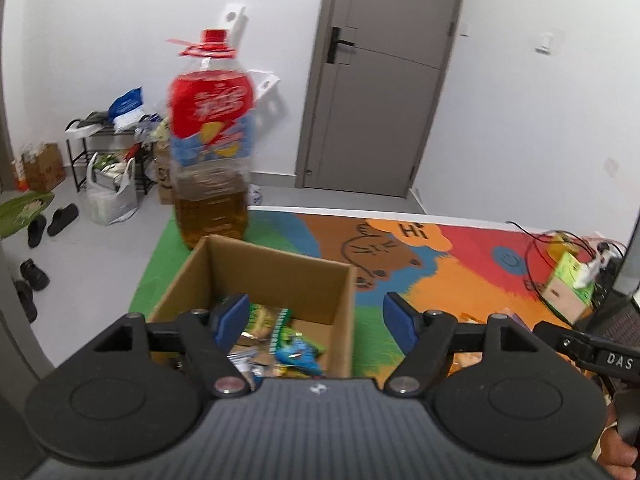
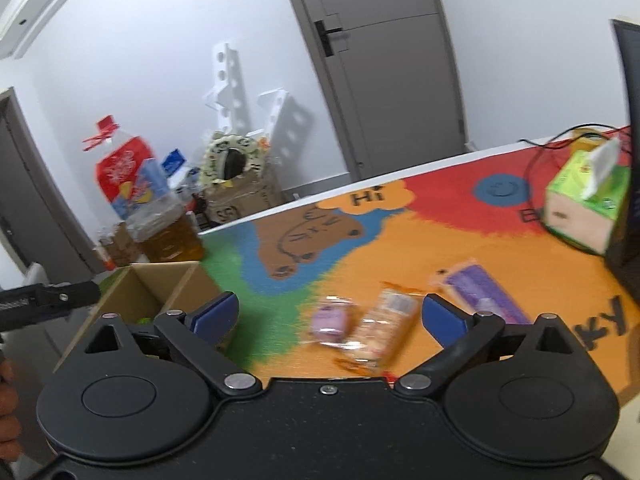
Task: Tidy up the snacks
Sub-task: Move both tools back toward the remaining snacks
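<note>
Left claw (image 1: 314,322): jaws wide apart, holding nothing, hovering over open cardboard box (image 1: 276,268) on desk (image 1: 460,276). Right claw (image 2: 328,316): jaws wide apart, empty, above loose snacks on colourful desk mat. Three packets lie there, close together: small purple packet (image 2: 330,320), clear biscuit packet (image 2: 380,328), long purple packet (image 2: 486,292). Box holds several wrapped snacks (image 1: 280,340), blurred and part-hidden behind claw, count unclear. One oil bottle (image 1: 210,140) behind box. One green tissue box (image 2: 588,200) at right, cut by dark edge.
</note>
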The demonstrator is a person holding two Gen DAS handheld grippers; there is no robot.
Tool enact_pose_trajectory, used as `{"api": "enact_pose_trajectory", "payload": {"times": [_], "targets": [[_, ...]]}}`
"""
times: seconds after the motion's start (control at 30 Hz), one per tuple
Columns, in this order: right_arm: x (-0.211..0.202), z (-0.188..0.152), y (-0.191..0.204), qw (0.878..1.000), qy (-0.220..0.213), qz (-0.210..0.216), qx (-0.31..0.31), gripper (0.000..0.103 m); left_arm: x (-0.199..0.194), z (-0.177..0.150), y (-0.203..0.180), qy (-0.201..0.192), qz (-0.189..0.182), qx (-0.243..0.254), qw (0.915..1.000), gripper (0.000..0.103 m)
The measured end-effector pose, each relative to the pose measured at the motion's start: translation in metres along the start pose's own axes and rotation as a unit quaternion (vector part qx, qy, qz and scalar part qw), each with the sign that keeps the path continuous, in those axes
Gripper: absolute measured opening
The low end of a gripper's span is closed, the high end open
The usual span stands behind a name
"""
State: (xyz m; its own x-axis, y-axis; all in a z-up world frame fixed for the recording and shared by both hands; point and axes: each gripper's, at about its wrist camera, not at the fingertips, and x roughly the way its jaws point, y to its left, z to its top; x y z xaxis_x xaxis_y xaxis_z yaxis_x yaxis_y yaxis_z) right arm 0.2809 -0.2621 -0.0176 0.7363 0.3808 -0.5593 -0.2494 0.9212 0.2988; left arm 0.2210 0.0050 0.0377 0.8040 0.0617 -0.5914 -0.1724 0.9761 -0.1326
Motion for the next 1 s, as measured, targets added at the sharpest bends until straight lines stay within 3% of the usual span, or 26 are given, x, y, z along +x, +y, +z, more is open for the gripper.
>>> {"api": "enact_pose_trajectory", "payload": {"times": [0.37,0.6,1.0], "targets": [[-0.007,-0.002,-0.044,0.999,-0.005,-0.032,0.010,0.098,0.021,0.000,-0.057,0.022,-0.024,0.029,0.9991,0.072],[-0.004,-0.003,-0.066,0.999,0.000,-0.032,0.016,0.097,0.042,-0.006,-0.085,0.040,-0.032,0.051,0.9974,0.072],[0.022,-0.008,-0.096,0.999,0.024,-0.037,0.023,0.081,0.094,-0.023,-0.113,0.079,-0.023,0.064,0.9946,0.072]]}}
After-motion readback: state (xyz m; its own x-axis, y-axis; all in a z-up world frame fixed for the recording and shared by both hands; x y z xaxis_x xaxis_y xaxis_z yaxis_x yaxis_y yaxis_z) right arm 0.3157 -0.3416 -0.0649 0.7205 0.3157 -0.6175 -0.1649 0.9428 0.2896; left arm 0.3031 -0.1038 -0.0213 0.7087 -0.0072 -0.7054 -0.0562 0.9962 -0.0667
